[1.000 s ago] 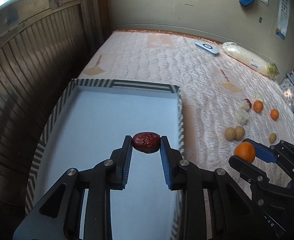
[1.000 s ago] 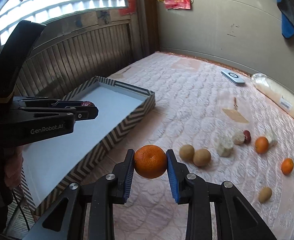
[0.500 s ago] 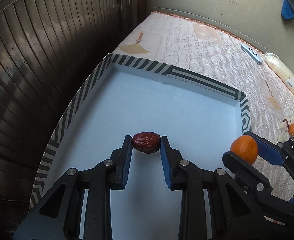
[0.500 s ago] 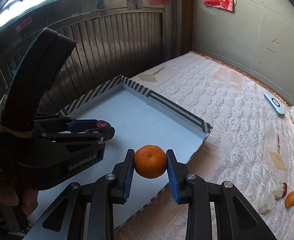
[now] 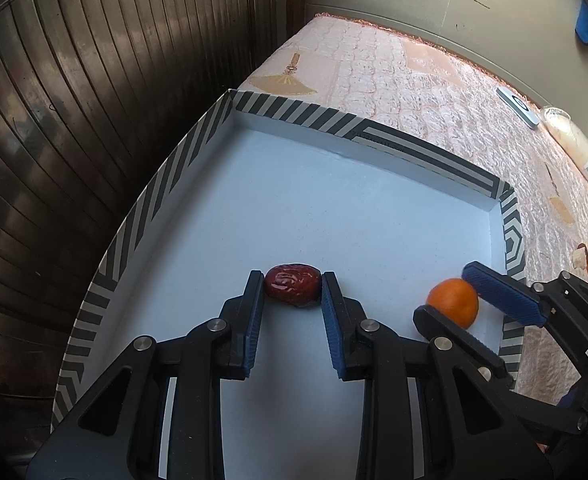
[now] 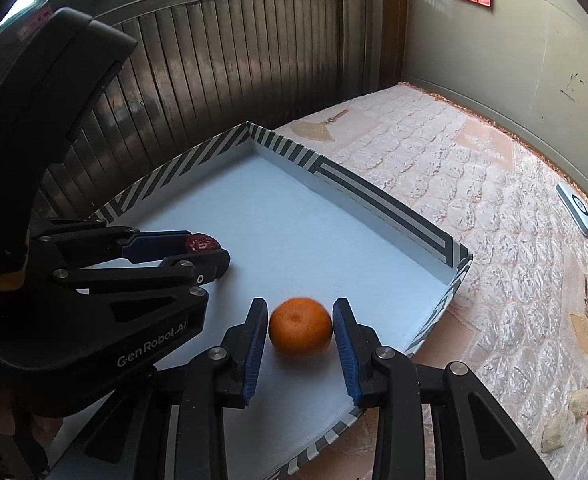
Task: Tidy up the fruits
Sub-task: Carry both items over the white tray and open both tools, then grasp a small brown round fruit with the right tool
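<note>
Both tools have been brought over the tray (image 5: pixel 434 160); right tool (image 6: pixel 300 330) just opened, orange (image 6: pixel 301 328) released; date (image 5: pixel 292 290) gripped by left tool (image 5: pixel 292 292).

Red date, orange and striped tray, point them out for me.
red date (image 5: pixel 292 290), left wrist view, middle of its wrinkled skin
orange (image 6: pixel 300 328), right wrist view, centre of its peel
striped tray (image 6: pixel 378 196), right wrist view, far wall

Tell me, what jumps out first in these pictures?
A big tray with a zigzag-striped rim on a quilted pink mattress. Over it, the left tool pinches a dark red date, while the right tool has just been opening around an orange now on the tray floor.
</note>
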### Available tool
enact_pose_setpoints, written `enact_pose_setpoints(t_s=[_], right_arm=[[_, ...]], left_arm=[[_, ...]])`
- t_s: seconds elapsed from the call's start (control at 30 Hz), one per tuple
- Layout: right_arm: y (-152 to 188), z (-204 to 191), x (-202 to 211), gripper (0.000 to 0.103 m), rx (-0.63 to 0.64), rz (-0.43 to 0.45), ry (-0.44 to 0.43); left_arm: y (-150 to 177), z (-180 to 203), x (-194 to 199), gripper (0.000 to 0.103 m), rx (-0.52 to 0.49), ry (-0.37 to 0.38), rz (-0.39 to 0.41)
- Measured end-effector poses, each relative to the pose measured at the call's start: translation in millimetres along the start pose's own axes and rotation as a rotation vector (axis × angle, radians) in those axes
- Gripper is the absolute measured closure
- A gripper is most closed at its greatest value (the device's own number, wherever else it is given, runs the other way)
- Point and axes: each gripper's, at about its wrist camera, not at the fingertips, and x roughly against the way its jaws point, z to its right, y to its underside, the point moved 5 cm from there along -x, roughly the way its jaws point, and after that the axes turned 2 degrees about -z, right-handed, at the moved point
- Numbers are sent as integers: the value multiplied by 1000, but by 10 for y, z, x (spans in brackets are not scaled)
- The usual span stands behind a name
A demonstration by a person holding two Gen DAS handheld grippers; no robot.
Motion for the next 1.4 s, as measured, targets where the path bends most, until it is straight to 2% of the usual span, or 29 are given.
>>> enact_pose_setpoints(t_s=[0.1,0.17,0.23,0.27,0.53,0.73,1.07,1.4], right_arm=[[30,15,142,57,-21,32,-2],[61,38,256,56,-35,59,-4],[98,69,372,56,-57,79,-1],[126,85,435,56,-67,88,2],[430,320,970,53,-138,168,98],[763,611,1274,52,-212,188,158],[1386,1141,1781,52,-337,194,274],[1950,1522,2009,51,-414,159,345]], left_arm=[[35,-18,57,74,26,29,-4],[52,-6,140,65,32,25,17],[74,37,256,47,35,8,59],[91,63,324,46,32,0,83],[234,498,751,46,-24,10,199],[389,960,907,46,-102,51,220],[659,1704,979,46,-219,122,205],[812,2076,799,46,-268,166,139]])
